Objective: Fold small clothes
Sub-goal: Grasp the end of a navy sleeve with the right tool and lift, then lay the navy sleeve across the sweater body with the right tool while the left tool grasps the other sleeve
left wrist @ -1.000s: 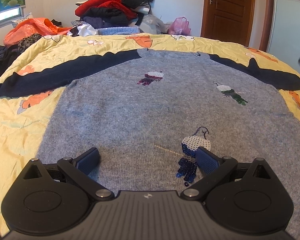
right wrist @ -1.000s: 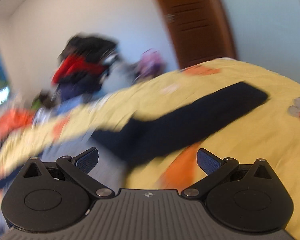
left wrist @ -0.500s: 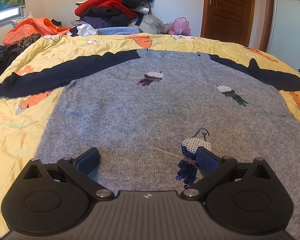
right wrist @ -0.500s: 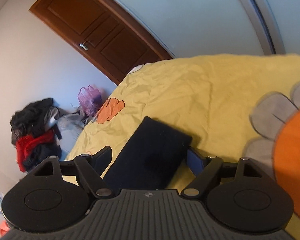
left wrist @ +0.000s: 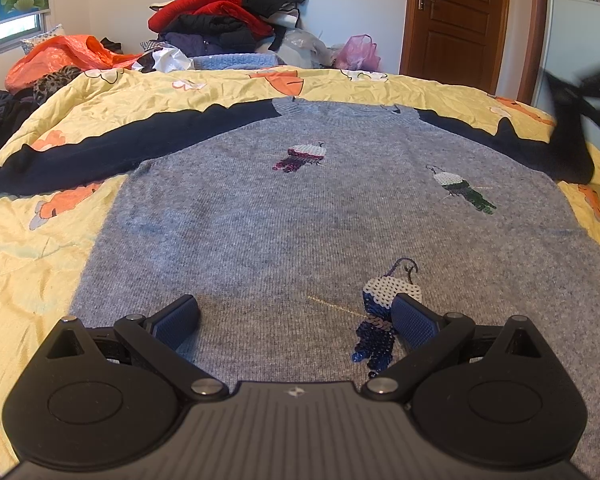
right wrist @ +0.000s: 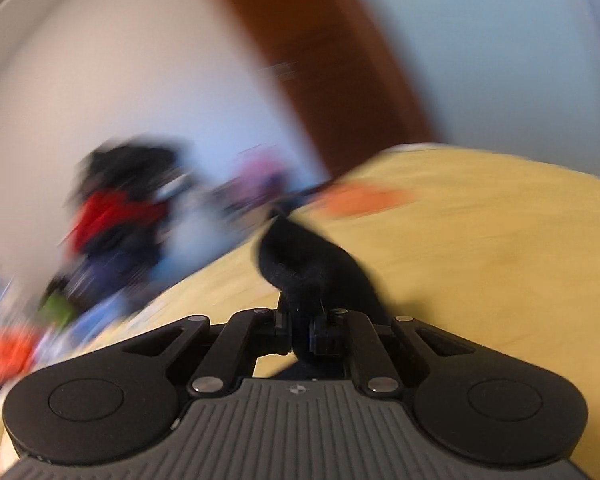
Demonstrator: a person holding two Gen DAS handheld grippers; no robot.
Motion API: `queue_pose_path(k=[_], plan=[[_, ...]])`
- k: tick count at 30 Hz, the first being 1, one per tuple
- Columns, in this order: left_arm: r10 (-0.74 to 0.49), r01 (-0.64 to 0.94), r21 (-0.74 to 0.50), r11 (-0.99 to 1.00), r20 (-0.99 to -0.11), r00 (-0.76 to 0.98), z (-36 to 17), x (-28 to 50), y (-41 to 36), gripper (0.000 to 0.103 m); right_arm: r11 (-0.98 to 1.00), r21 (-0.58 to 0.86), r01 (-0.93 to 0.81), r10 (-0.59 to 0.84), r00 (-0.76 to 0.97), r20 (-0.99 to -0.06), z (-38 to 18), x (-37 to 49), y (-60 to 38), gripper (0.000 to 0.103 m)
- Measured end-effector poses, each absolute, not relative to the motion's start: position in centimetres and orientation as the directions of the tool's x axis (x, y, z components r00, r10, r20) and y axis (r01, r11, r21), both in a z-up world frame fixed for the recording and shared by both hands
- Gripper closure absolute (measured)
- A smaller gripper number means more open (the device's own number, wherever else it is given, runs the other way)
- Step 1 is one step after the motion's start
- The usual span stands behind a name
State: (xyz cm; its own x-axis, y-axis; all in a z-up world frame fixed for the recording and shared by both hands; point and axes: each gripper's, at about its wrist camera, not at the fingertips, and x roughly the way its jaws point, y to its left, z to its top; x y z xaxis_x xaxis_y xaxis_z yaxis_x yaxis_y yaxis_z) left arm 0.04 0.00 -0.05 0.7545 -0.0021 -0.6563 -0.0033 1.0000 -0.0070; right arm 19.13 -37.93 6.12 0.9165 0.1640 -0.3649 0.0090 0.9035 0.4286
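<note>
Right wrist view: background motion-blurred, clothes pile (right wrist: 116, 220) at centre left indistinct. Left wrist view: right gripper (left wrist: 592, 92) blurred at right edge; sweater (left wrist: 300, 216) hem hidden lower frame.

Black ribbed gripper (left wrist: 296, 316), blue pads (left wrist: 178, 320), silver screws

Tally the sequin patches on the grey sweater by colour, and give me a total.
Purple sequin patch: 1
Green sequin patch: 1
Blue sequin patch: 1
Total on the grey sweater: 3
</note>
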Motion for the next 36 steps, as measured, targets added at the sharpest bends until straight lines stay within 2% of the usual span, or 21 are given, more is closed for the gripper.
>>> queue_pose_path(k=[3, 6, 9, 10, 11, 12, 13, 15, 17, 22, 23, 25, 27, 29, 31, 33, 34, 35, 36], plan=[[-0.002, -0.003, -0.007, 1.0, -0.656, 0.755, 0.0, 0.0, 0.0, 0.0, 0.909, 0.379, -0.171, 0.333, 0.846, -0.416, 5.5, 20.0, -29.2, 0.09], [-0.003, -0.003, -0.008, 1.0, -0.656, 0.754, 0.0, 0.0, 0.0, 0.0, 0.923, 0.314, -0.221, 0.357, 0.796, -0.489, 3.2, 20.8, -23.3, 0.09], [-0.009, 0.0, -0.015, 1.0, -0.656, 0.755, -0.1, 0.1, 0.1, 0.0, 0.95, 0.233, -0.206, 0.303, 0.786, -0.539, 1.5, 20.6, -20.5, 0.087], [-0.01, 0.0, -0.016, 1.0, -0.656, 0.755, -0.1, 0.1, 0.1, 0.0, 0.953, 0.229, -0.199, 0.296, 0.777, -0.555, 1.3, 20.0, -20.0, 0.076], [-0.01, 0.0, -0.016, 1.0, -0.656, 0.755, -0.1, 0.1, 0.2, 0.0, 0.948, 0.25, -0.196, 0.306, 0.776, -0.552, 1.4, 19.3, -20.1, 0.07], [-0.01, 0.0, -0.016, 1.0, -0.656, 0.755, -0.1, 0.1, 0.2, 0.0, 0.938, 0.292, -0.186, 0.321, 0.787, -0.528, 1.8, 18.4, -20.8, 0.057], [-0.01, -0.001, -0.016, 1.0, -0.656, 0.755, -0.1, 0.1, 0.2, 0.0, 0.925, 0.341, -0.168, 0.33, 0.799, -0.502, 2.4, 17.3, -21.5, 0.041], [-0.009, -0.003, -0.017, 1.0, -0.655, 0.756, -0.1, 0.2, 0.2, 0.0, 0.875, 0.453, -0.173, 0.39, 0.805, -0.446, 2.6, 15.3, -23.3, 0.023], [-0.01, -0.003, -0.019, 1.0, -0.653, 0.757, 0.0, 0.1, 0.3, 0.0, 0.82, 0.539, -0.192, 0.453, 0.793, -0.408, 2.5, 12.9, -24.6, 0.021], [-0.045, -0.01, -0.082, 0.997, -0.635, 0.771, 1.6, 1.2, 0.9, 0.0, 0.79, 0.597, -0.138, 0.46, 0.777, -0.429, -0.1, 10.7, -27.0, 0.019], [-0.071, -0.013, -0.131, 0.991, -0.619, 0.782, 2.6, 2.0, 1.1, 0.0, 0.757, 0.639, -0.135, 0.474, 0.787, -0.395, -0.4, 10.4, -27.8, 0.02], [-0.15, -0.014, -0.267, 0.964, -0.582, 0.799, 4.9, 4.5, 1.7, 0.0, 0.71, 0.687, -0.157, 0.511, 0.785, -0.349, -0.5, 10.4, -28.4, 0.01], [-0.285, 0.019, -0.439, 0.898, -0.55, 0.785, 6.5, 8.0, 2.0, 0.0, 0.727, 0.665, -0.172, 0.514, 0.779, -0.359, -0.4, 10.4, -27.9, 0.008], [-0.437, 0.073, -0.582, 0.81, -0.515, 0.738, 6.8, 12.0, 1.3, 0.0, 0.748, 0.635, -0.194, 0.522, 0.763, -0.382, -0.3, 10.6, -27.1, 0.002], [-0.52, 0.093, -0.646, 0.758, -0.512, 0.684, 6.3, 15.7, -0.3, 0.0, 0.753, 0.627, -0.2, 0.524, 0.758, -0.388, -0.2, 10.7, -26.8, 0.0], [-0.538, 0.093, -0.64, 0.763, -0.548, 0.64, 5.4, 18.8, -2.5, 0.0, 0.74, 0.64, -0.205, 0.534, 0.757, -0.376, -0.2, 10.5, -27.2, 0.0], [-0.526, 0.085, -0.618, 0.782, -0.58, 0.622, 4.8, 20.1, -3.6, 0.001, 0.735, 0.646, -0.207, 0.538, 0.758, -0.369, -0.2, 10.5, -27.3, 0.0], [-0.508, 0.068, -0.596, 0.8, -0.613, 0.605, 4.0, 21.1, -4.7, 0.008, 0.731, 0.649, -0.208, 0.54, 0.758, -0.365, -0.2, 10.4, -27.4, 0.0], [-0.503, 0.055, -0.587, 0.808, -0.637, 0.585, 3.2, 22.0, -5.4, 0.02, 0.731, 0.65, -0.209, 0.54, 0.759, -0.364, -0.2, 10.4, -27.4, 0.0]])
